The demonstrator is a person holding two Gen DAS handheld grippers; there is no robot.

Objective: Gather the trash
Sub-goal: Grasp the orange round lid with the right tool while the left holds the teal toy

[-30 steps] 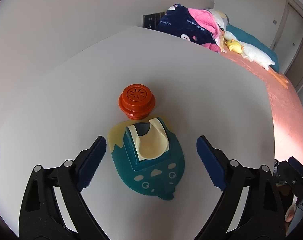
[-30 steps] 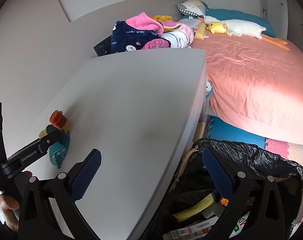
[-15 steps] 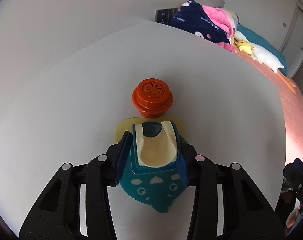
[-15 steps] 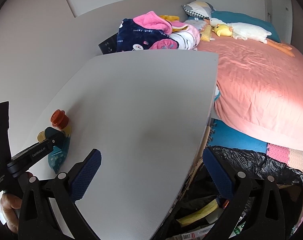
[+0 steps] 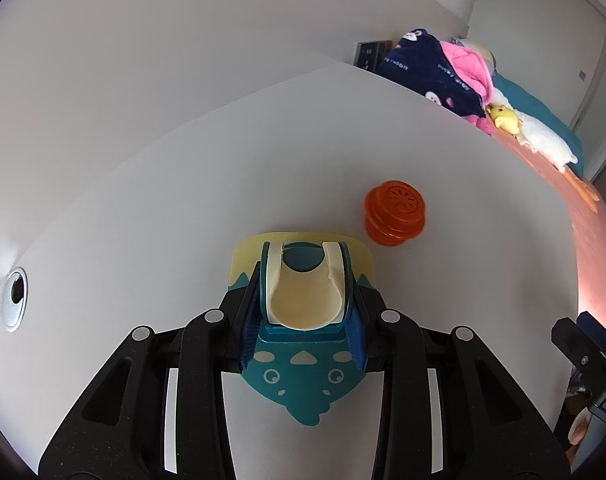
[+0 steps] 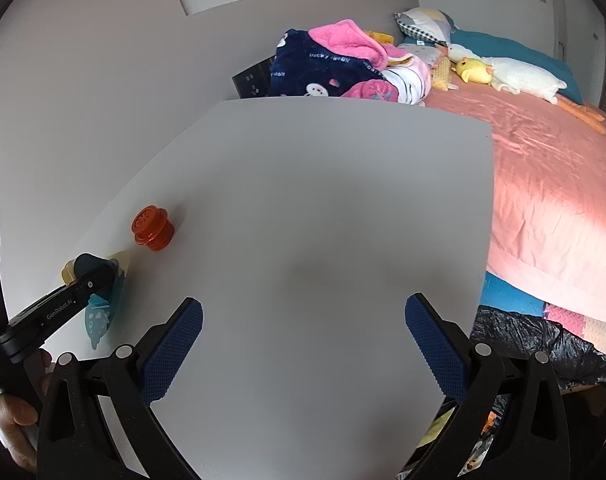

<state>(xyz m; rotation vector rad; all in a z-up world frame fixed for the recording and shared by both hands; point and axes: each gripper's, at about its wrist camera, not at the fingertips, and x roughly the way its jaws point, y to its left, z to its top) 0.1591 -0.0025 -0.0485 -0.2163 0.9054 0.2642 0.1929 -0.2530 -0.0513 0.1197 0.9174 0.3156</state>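
My left gripper (image 5: 303,316) is shut on a teal and cream toy holder (image 5: 305,376) with a fish-face print, held just above the white table (image 5: 183,208). An orange ribbed cap (image 5: 395,212) stands on the table to the upper right of it. In the right wrist view the cap (image 6: 153,228) sits at the far left, with the left gripper (image 6: 97,276) and the toy (image 6: 103,316) below it. My right gripper (image 6: 303,340) is open and empty over the middle of the table (image 6: 323,208).
A black trash bag (image 6: 543,348) with litter inside hangs off the table's right edge. A bed with a pink cover (image 6: 555,184), piled clothes (image 6: 335,68) and a plush duck (image 6: 503,72) lies beyond. A metal grommet hole (image 5: 14,299) sits at the table's left.
My left gripper closed on the teal toy holder and moved it left, away from the orange cap. My right gripper swung left from the trash bag to over the table.
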